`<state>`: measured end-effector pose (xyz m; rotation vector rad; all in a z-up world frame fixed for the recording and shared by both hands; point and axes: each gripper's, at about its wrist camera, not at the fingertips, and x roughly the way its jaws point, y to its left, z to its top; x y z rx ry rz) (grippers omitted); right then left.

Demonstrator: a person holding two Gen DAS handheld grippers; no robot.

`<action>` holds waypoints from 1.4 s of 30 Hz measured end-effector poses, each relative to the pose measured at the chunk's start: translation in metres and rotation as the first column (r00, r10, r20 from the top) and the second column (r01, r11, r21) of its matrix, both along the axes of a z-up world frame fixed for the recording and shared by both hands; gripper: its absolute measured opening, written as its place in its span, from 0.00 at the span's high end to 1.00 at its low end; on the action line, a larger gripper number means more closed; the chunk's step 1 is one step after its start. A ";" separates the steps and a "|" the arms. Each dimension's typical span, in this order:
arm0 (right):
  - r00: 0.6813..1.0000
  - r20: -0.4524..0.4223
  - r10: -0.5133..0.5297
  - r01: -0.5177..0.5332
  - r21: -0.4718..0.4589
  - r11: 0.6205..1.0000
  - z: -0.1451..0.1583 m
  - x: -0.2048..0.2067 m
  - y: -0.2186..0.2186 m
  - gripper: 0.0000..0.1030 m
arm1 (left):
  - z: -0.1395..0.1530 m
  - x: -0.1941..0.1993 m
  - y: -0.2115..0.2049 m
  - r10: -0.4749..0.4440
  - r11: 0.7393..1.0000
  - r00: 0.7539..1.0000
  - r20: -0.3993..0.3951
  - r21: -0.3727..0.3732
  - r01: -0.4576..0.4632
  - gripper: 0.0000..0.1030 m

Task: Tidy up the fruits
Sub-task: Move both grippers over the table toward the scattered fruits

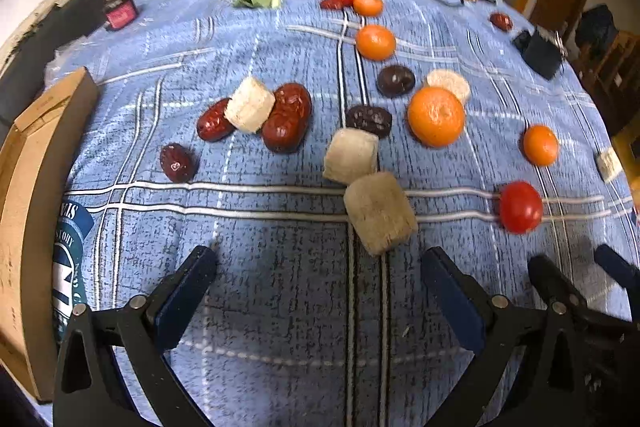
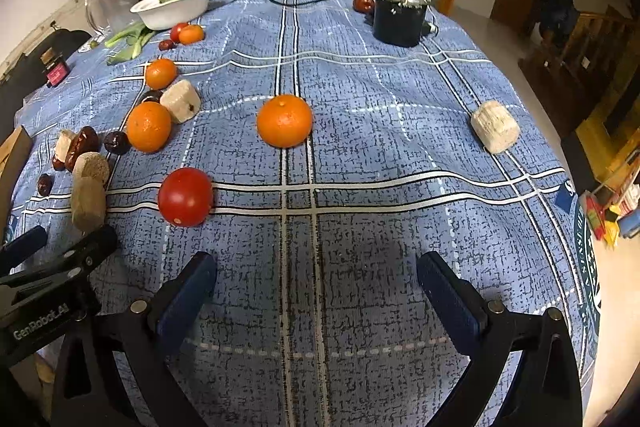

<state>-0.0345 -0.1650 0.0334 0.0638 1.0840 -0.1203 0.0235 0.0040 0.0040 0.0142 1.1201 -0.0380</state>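
Hovering over the near edge of the blue checked tablecloth (image 2: 360, 75), the left gripper (image 1: 320, 279) and right gripper (image 2: 316, 283) are held spread and empty; oranges (image 2: 284, 121), tomatoes (image 2: 185, 197) and dates (image 1: 287, 117) are scattered mid-table.

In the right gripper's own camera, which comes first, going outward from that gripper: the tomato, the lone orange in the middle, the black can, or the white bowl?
1. Tomato: nearest, just ahead to the left of the right gripper.
2. Lone orange: mid-table, centre.
3. Black can and white bowl: far right and far left; too close to rank.
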 end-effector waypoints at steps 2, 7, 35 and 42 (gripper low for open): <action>1.000 -0.025 -0.002 0.003 0.006 1.000 0.000 0.009 0.000 0.01 | 0.004 -0.010 0.003 0.001 1.000 1.000 -0.014 -0.003 -0.001 0.22; 0.998 -0.034 -0.047 0.048 0.023 0.999 0.004 0.001 -0.003 0.01 | 0.037 -0.033 0.019 0.022 0.999 1.000 0.020 -0.036 -0.021 0.34; 0.961 0.269 0.064 -0.041 -0.091 0.995 0.093 -0.044 0.070 0.01 | 0.149 -0.087 0.047 0.036 0.994 0.929 0.368 0.084 -0.072 0.33; 0.968 0.237 0.083 -0.067 -0.077 0.995 0.087 -0.036 0.086 0.01 | 0.142 -0.081 0.059 0.035 0.994 0.940 0.340 0.083 -0.067 0.33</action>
